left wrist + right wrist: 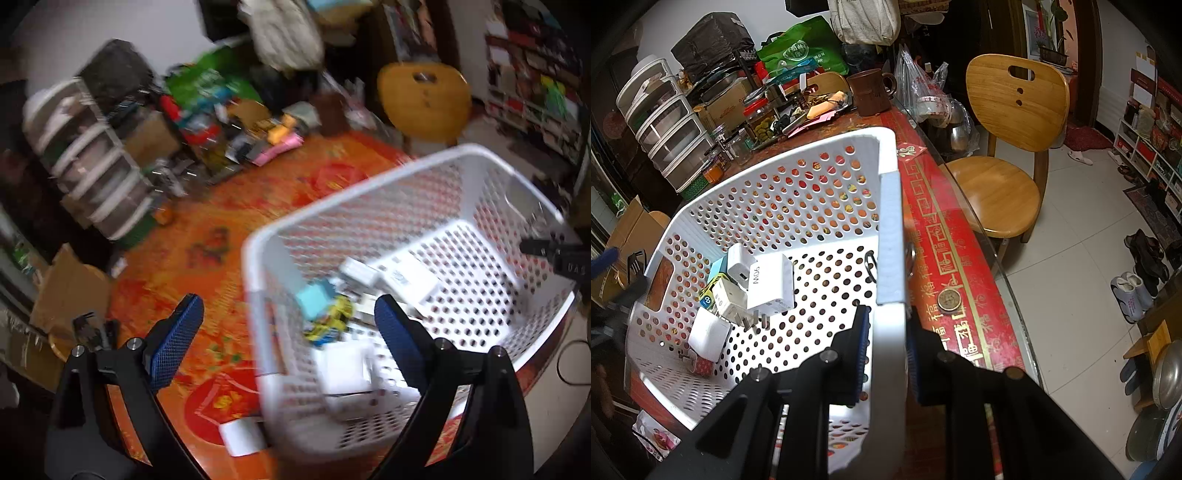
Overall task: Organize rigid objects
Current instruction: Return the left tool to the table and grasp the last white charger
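Right gripper (pixel 886 343) pinched the rim of the white basket (pixel 798 166) on the red tabletop (pixel 945 236), chargers (pixel 768 284) heaped inside; left gripper (pixel 288 332) hung spread wide above the basket's near wall.

White perforated basket (pixel 820 192) on red tablecloth, tilted. Inside: white chargers (pixel 771 282), teal box (pixel 314 297), small red cube (pixel 703 366), clustered near one end.
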The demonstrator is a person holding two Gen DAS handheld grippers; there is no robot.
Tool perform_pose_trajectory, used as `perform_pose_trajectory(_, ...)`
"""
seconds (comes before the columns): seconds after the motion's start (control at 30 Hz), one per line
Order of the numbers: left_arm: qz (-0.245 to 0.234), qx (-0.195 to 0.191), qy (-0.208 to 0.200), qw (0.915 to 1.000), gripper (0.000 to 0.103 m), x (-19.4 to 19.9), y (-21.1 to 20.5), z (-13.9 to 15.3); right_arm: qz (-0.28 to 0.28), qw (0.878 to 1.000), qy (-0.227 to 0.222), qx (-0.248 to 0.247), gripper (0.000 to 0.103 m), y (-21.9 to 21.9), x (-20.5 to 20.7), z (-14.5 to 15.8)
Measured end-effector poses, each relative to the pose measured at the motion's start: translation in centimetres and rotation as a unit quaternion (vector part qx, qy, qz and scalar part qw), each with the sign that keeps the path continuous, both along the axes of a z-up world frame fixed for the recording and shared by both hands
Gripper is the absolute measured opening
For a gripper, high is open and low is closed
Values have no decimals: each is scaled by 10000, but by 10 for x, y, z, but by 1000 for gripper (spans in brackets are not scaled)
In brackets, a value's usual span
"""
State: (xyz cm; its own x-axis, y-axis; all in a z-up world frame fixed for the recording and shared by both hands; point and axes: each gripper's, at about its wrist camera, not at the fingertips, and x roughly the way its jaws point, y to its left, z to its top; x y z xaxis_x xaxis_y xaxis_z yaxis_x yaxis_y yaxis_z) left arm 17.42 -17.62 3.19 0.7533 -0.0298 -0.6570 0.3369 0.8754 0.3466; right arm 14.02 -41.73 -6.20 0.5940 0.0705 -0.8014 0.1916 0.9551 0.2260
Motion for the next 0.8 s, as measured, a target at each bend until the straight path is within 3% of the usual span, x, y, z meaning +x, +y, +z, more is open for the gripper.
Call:
perform_pose_trajectory(0.07, 198, -46, -259, 9995, 100, -3, 21, 13, 1, 10000, -3, 1, 19, 0, 0, 0)
perform_pose_trajectory(0.13, 488, -88, -435, 9978, 102, -5, 47, 23, -1, 10000, -2, 1, 19, 0, 0, 0)
perform_pose_trajectory(0.27, 903, -323, -301, 9949, 102, -3, 109, 25, 3, 10000, -2, -2, 19, 0, 0, 0)
perform_pose_trajectory(0.47, 1400, -471, 705, 9865, 102, 12, 175, -37, -3, 10000, -40, 26, 20, -1, 0, 2)
perform_pose_trajectory(0.67, 1099, -593, 1531, 9803, 102, 2, 162, -99, 7, 10000, -41, 12, 20, -1, -1, 1)
perform_pose_trajectory(0.8, 1108, -564, 1806, 9757, 102, 4, 151, -127, 10, 10000, -41, 9, 20, -1, -1, 1)
